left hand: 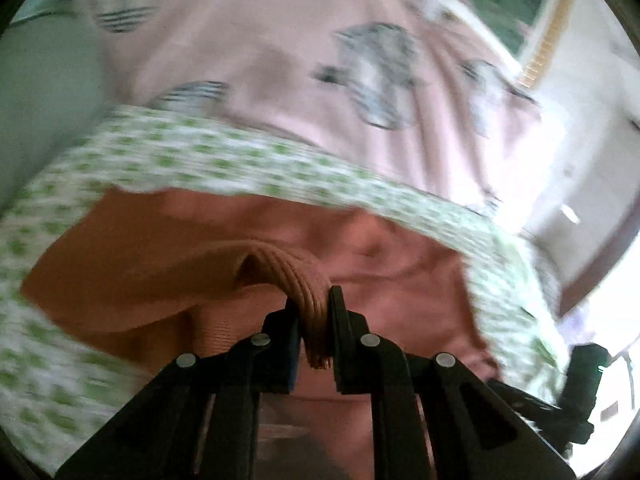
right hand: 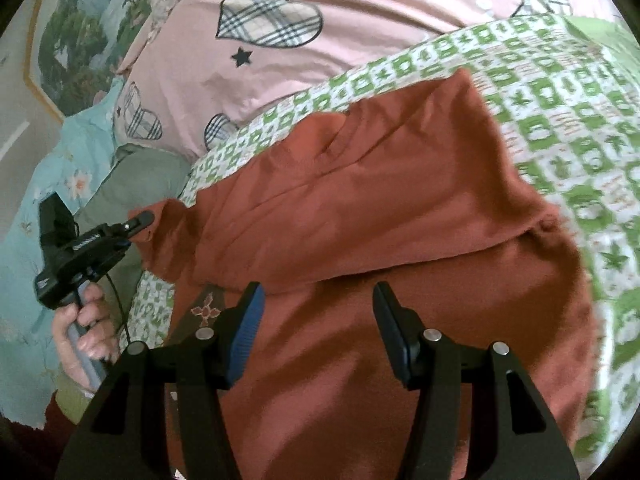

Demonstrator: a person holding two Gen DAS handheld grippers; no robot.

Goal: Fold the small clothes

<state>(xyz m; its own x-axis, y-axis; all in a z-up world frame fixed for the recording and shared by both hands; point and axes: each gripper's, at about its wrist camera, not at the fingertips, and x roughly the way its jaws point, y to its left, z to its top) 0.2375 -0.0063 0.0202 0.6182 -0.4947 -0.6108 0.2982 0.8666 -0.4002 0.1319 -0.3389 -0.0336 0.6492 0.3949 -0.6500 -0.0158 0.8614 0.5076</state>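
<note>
A rust-orange garment (right hand: 360, 208) lies on a green-and-white patterned cloth (right hand: 560, 128), partly folded over itself. My left gripper (left hand: 314, 312) is shut on the garment's ribbed cuff (left hand: 308, 292) and holds it up off the rest of the garment (left hand: 400, 280). It also shows in the right wrist view (right hand: 138, 220) at the garment's left edge, held by a hand (right hand: 84, 332). My right gripper (right hand: 318, 300) is open and empty just above the garment's near part.
A pink cover with plaid hearts (right hand: 320, 20) lies behind the patterned cloth. A light blue floral fabric (right hand: 52, 176) and a grey-green cushion (right hand: 140, 176) lie to the left. The left wrist view is blurred; the pink cover (left hand: 280, 40) fills its upper part.
</note>
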